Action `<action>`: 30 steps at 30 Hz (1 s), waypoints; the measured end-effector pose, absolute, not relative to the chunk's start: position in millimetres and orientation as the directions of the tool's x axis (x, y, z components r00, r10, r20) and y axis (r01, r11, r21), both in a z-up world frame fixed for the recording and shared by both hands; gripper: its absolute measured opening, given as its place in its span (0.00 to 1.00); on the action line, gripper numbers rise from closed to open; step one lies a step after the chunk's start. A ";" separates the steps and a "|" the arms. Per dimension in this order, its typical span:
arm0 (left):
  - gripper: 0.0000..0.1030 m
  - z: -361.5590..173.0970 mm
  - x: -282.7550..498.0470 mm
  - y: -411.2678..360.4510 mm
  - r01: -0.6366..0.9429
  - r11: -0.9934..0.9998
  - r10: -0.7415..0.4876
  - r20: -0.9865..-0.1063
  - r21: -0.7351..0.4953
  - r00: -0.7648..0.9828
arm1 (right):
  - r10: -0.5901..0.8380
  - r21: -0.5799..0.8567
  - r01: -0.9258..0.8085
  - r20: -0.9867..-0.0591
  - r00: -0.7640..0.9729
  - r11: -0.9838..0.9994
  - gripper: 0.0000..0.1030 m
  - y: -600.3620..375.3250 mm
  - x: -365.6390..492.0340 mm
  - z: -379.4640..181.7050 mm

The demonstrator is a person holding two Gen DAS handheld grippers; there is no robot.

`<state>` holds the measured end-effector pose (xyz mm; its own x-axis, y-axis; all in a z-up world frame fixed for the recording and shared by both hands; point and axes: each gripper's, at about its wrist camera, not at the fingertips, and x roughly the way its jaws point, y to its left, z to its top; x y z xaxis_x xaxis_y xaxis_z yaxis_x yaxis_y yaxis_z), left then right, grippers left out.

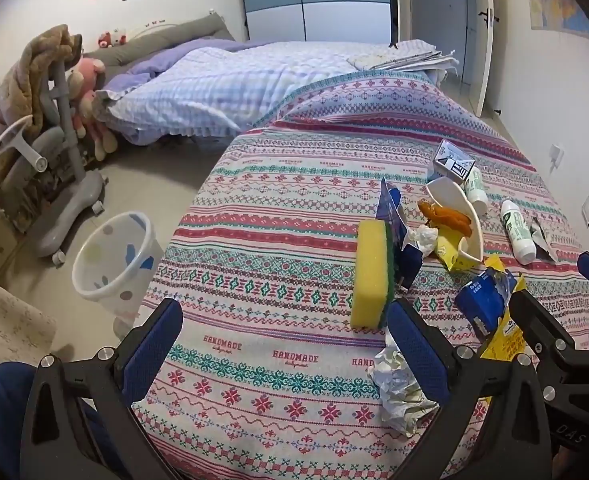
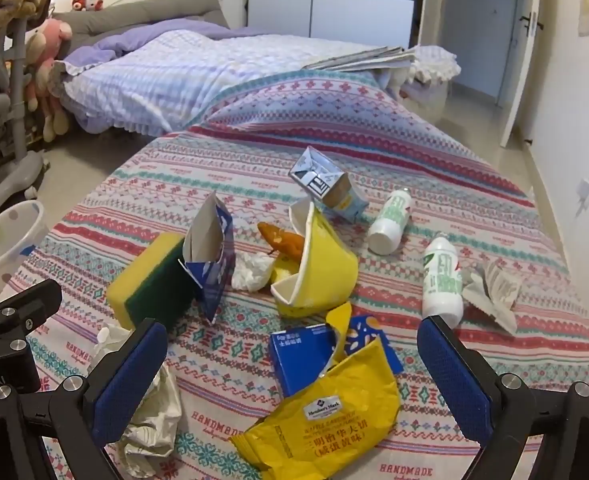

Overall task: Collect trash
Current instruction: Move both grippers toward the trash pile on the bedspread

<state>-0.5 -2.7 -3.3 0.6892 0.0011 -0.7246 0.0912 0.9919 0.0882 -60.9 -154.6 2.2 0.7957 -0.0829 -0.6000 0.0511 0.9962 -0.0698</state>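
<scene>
Trash lies scattered on the patterned tablecloth [image 2: 374, 136]. My right gripper [image 2: 294, 364] is open, its fingers straddling a yellow snack wrapper [image 2: 326, 412] and a blue box [image 2: 298, 356] just ahead. My left gripper [image 1: 284, 348] is open over bare cloth, with crumpled paper [image 1: 398, 392] by its right finger and a yellow sponge [image 1: 370, 276] ahead. Farther back are a torn blue carton [image 2: 210, 256], a crushed yellow cup [image 2: 318, 268], orange peel [image 2: 282, 240], a tissue [image 2: 254, 272], a small carton [image 2: 326, 184] and two white bottles [image 2: 390, 220] [image 2: 440, 280].
A white dotted waste bin [image 1: 114, 260] stands on the floor left of the table. Behind it are a grey chair [image 1: 46, 168] and a bed [image 1: 234, 84]. More crumpled paper [image 2: 494, 292] lies at the table's right. A door [image 2: 522, 48] stands at the back right.
</scene>
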 end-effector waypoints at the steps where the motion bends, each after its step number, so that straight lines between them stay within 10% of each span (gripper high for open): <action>1: 1.00 -3.7 -0.6 -3.3 0.092 0.992 0.001 -0.725 0.089 0.689 | -0.083 -0.070 0.051 -0.600 0.796 0.996 0.99 -153.7 -61.3 2.0; 30: 1.00 -10.6 -3.6 -7.4 0.105 0.990 -0.005 -0.712 0.097 0.702 | -0.079 -0.064 0.051 -0.596 0.799 0.997 0.99 -155.0 -61.1 -4.6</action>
